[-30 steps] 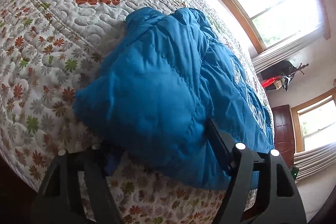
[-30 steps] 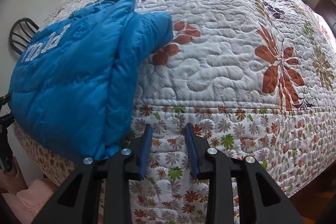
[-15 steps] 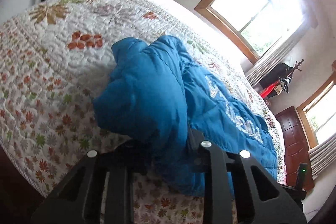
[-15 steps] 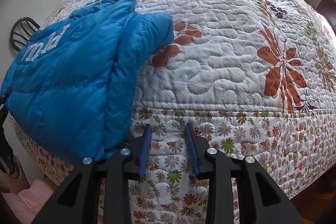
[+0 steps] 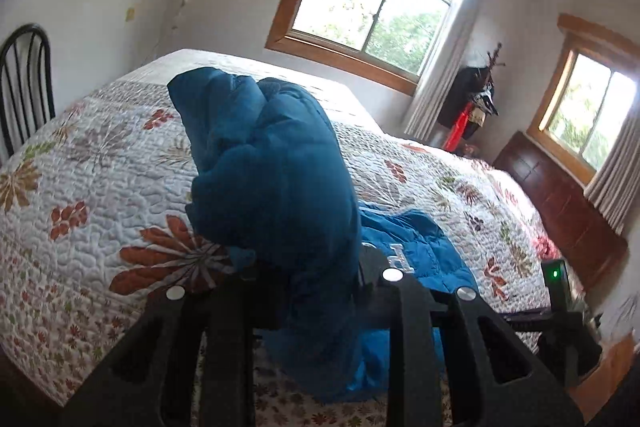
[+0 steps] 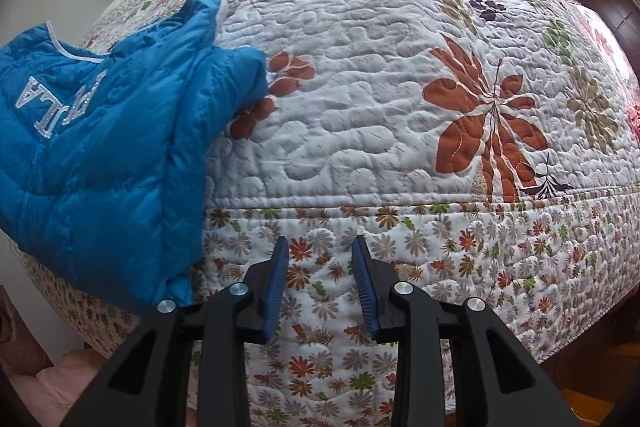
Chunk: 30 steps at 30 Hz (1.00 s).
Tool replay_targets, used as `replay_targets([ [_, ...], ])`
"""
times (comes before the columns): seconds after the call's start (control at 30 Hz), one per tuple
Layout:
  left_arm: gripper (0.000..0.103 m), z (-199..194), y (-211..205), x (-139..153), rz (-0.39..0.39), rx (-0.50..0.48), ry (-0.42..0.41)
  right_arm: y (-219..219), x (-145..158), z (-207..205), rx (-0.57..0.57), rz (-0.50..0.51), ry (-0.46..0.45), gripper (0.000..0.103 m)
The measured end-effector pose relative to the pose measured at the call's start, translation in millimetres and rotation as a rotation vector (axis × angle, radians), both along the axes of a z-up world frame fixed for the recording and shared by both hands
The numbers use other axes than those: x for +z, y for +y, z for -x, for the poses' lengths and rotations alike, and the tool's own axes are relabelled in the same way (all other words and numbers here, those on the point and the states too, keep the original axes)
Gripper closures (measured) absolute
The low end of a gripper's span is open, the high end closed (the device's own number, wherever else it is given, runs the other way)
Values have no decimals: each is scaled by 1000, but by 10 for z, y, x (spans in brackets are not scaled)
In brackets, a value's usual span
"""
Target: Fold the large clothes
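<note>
- Gripping a thick bunch of the blue puffer jacket (image 5: 276,163), the left gripper (image 5: 316,291) has its jaws nearly closed on the fabric and holds that part raised above the floral quilt (image 5: 92,183).
- The rest of the jacket lies on the quilt near the bed's edge, its silver lettering (image 6: 60,99) facing up in the right wrist view.
- The right gripper (image 6: 322,283) hangs over the quilt's border with its jaws partly open and nothing between them, beside the jacket's lower corner but apart from it.
- Progress, as judged: a fold is only being started; the lifted part is not yet laid over, and later folds and flattening remain.
</note>
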<state>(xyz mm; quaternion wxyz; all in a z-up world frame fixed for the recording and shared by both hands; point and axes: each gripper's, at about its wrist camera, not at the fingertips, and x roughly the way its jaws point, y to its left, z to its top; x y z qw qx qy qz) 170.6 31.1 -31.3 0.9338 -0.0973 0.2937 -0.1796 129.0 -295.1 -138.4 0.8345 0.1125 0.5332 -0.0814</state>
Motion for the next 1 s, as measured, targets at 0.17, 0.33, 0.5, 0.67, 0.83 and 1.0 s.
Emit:
replay_targets([
  [0.17, 80, 55, -617, -41, -127, -127, -14, -22, -35, -123, 14, -3, 18, 70],
  [0.33, 79, 0, -987, -207, -174, -215, 21, -59, -56, -142, 18, -23, 12, 70],
  [0.5, 73, -133, -1290, -578, -214, -308, 120, -80, -60, -168, 27, -26, 14, 70],
  [0.67, 70, -118, -1435, -783, -250, -335, 128, -69, -66, -175, 36, -18, 15, 67],
  [0.83, 68, -145, -1416, -840, -234, -339, 145, -40, -77, -198, 37, -9, 19, 65],
  [1.0, 36, -108, -1213, -684, -72, -455, 207, -58, -38, -227, 25, -31, 22, 63],
])
